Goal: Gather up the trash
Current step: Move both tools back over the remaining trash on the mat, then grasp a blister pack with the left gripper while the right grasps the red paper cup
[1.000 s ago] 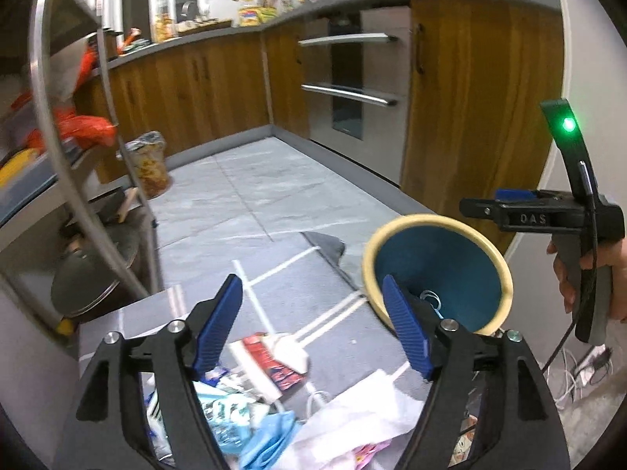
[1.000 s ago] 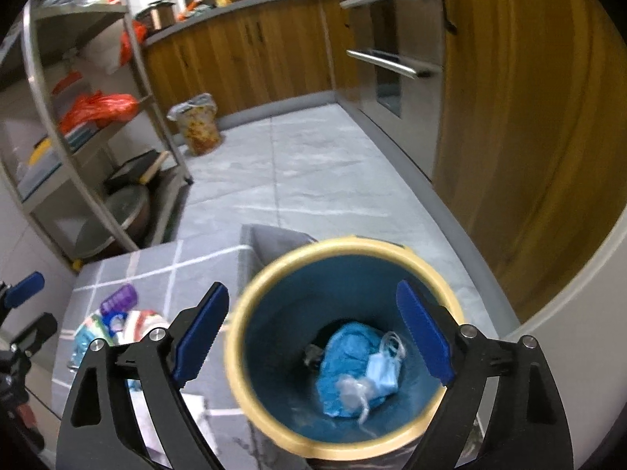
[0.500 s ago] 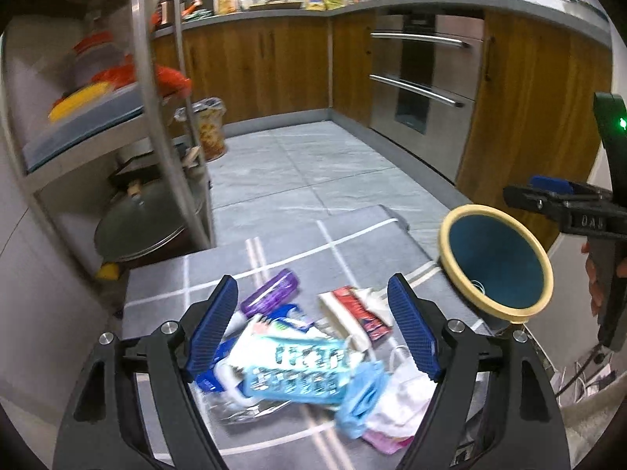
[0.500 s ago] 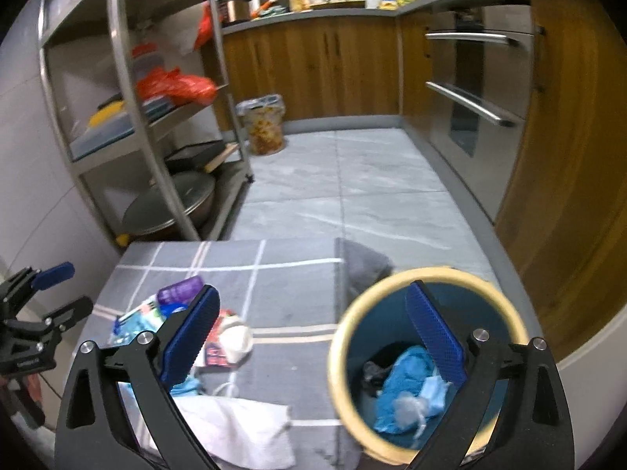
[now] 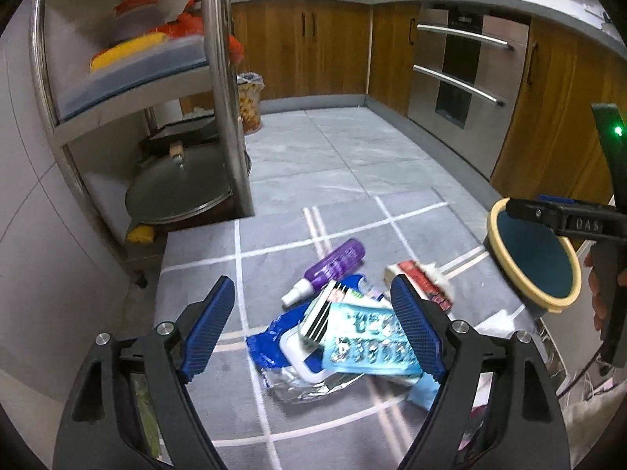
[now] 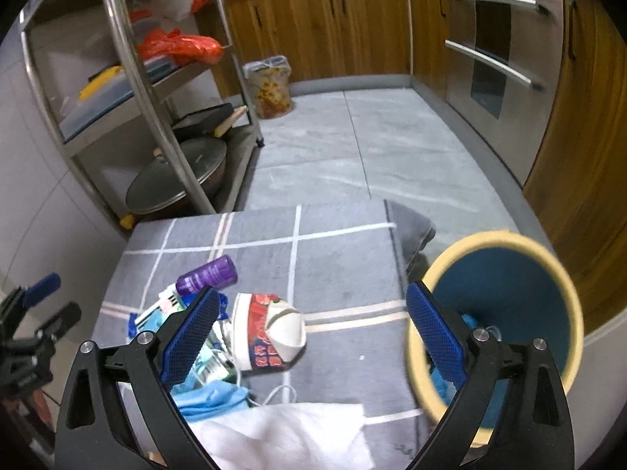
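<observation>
Kitchen floor (image 5: 337, 156): grey tiles, bordered by wooden cabinets (image 5: 313, 47) and a stainless oven front (image 5: 462, 74).

Metal shelf rack (image 5: 219, 90): stands at the left of both views. Its lowest level carries a pan with a glass lid (image 5: 180, 196); upper levels carry containers and an orange bag (image 6: 180, 45).

Grey checked mat (image 6: 274, 250): lies on a raised surface in front of the rack, with one corner folded over at the far right edge.

Bin (image 6: 505, 313): blue interior, cream rim, positioned just beyond the right edge of the mat. Blue crumpled material is visible at its bottom.

Trash pile (image 5: 352, 333): located on the near part of the mat, left of the bin. Contents, in descending order:
- white sheet (image 6: 290, 434), nearest edge;
- light-blue blister tray (image 5: 368, 344);
- dark-blue wrapper (image 5: 266, 346);
- red-and-white crushed paper cup (image 6: 270, 329);
- purple spray bottle (image 5: 333, 266), lying on its side at the far end of the pile.

Left gripper (image 5: 313, 325): poised over the pile, jaws spread and widening slightly. The pads touch nothing.

Right gripper (image 6: 309, 331): jaws spread wide with nothing clamped. The left pad sits in line with the pile, the right pad in line with the bin rim. Contact cannot be determined.
</observation>
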Tool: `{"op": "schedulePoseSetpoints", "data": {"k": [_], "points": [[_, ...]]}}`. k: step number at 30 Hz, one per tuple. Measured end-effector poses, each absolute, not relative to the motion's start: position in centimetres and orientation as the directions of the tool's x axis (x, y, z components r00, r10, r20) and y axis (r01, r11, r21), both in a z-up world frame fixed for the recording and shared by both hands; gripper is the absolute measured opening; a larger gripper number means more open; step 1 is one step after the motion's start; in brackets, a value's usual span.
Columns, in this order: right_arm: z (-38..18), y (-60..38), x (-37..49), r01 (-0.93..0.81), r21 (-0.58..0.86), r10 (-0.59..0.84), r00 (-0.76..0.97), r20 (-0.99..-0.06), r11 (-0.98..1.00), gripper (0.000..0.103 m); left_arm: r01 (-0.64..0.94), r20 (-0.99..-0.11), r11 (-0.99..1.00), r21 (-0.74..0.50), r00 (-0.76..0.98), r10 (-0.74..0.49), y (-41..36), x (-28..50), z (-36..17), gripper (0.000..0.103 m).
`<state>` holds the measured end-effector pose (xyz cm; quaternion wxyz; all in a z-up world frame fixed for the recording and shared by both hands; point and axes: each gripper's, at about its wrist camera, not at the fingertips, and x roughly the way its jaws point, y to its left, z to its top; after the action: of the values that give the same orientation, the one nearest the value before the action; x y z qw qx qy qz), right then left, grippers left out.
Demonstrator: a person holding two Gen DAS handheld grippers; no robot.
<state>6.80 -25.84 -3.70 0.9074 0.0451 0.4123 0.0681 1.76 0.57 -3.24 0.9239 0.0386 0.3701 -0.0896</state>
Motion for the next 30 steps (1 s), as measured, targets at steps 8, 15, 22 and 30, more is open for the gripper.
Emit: {"op": "schedulePoseSetpoints", "data": {"k": [8, 15, 22, 30], "points": [[-7.1, -24.0, 8.9, -0.090, 0.083, 0.120, 0.570, -0.813, 0.992, 0.095, 0.201, -0.759, 0.979, -0.033, 0.633, -0.155, 0.8, 2.7, -6.4, 0.081], [-9.5, -23.1, 10.2, -0.100, 0.069, 0.111, 0.512, -0.852, 0.993, 0.095, 0.239, -0.815, 0.969, -0.058, 0.549, -0.184, -0.7, 3.6, -9.6, 0.081], [-11.6, -22.2, 11.0, -0.123, 0.067, 0.116, 0.459, -0.881, 0.990, 0.093, 0.264, -0.856, 0.961, -0.086, 0.474, -0.207, -1.2, 4.0, -11.9, 0.074], [-13.1, -21.8, 11.2, -0.147, 0.069, 0.122, 0.399, -0.909, 0.987, 0.080, 0.264, -0.855, 0.945, -0.193, 0.427, -0.294, -1.1, 4.5, -12.5, 0.045]]}}
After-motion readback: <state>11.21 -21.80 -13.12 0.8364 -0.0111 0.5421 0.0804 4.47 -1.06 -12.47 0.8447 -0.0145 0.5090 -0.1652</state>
